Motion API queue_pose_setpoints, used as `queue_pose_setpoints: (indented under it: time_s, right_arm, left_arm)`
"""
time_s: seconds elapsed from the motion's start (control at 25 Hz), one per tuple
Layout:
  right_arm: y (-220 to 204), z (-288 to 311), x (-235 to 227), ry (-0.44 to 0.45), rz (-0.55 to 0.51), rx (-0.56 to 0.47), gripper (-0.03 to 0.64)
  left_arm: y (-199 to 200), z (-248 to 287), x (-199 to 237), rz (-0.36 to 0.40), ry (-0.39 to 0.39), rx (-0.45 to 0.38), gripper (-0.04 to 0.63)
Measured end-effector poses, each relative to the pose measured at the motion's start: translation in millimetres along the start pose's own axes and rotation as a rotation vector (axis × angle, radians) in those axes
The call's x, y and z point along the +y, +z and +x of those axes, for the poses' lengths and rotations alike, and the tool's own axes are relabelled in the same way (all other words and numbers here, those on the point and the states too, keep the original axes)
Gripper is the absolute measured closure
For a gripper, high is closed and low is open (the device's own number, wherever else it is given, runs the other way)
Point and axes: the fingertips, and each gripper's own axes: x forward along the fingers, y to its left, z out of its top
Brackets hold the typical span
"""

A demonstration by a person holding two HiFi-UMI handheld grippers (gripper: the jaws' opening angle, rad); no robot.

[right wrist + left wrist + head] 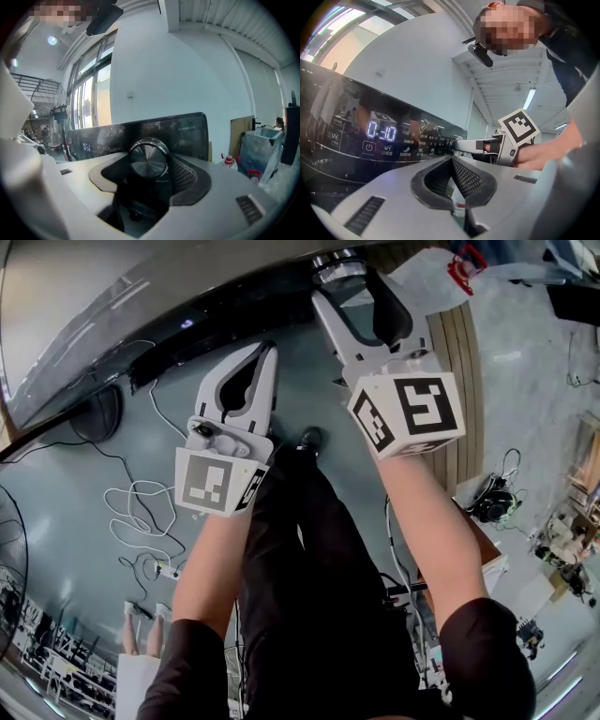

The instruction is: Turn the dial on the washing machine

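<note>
The washing machine's dark control panel (169,343) runs across the top left of the head view. Its chrome dial (337,263) sits at the panel's right end. My right gripper (345,282) reaches up to it. In the right gripper view the round metal dial (148,157) sits between the two dark pads, with the right gripper (149,166) shut on it. My left gripper (265,352) hangs below the panel, to the dial's left, shut and empty. In the left gripper view its tips (451,161) meet, the display (382,131) reads 0:10, and the right gripper (453,145) touches the panel.
Below are the person's dark trousers and a shoe (309,439). White cables (141,512) and a power strip (169,570) lie on the floor at left, by a floor fan (9,559). A wooden board (459,343) stands right of the machine. A bag (267,145) sits far right.
</note>
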Motion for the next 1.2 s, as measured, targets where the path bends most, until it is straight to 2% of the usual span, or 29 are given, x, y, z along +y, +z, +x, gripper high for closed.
queue_pose_setpoints:
  time_s: [0.24, 0.4, 0.84, 1.2]
  right_arm:
    - [2.1, 0.4, -3.0, -0.002, 0.147, -0.007, 0.339]
    - [-2.0, -0.3, -5.1, 0.046, 0.248, -0.021, 0.339]
    - [-4.5, -0.3, -7.8, 0.064, 0.455, -0.01, 0.339]
    - [7.3, 5.6, -0.7, 0.148, 0.55, -0.064, 0.339]
  left_arm:
    - [3.7, 3.7, 3.3, 0.005, 0.003, 0.0, 0.581]
    - [4.0, 5.0, 6.2, 0.004, 0.008, 0.003, 0.581]
    - [3.3, 10.0, 2.9, -0.005, -0.002, 0.008, 0.581]
    - [5.9, 6.5, 7.0, 0.003, 0.004, 0.005, 0.581]
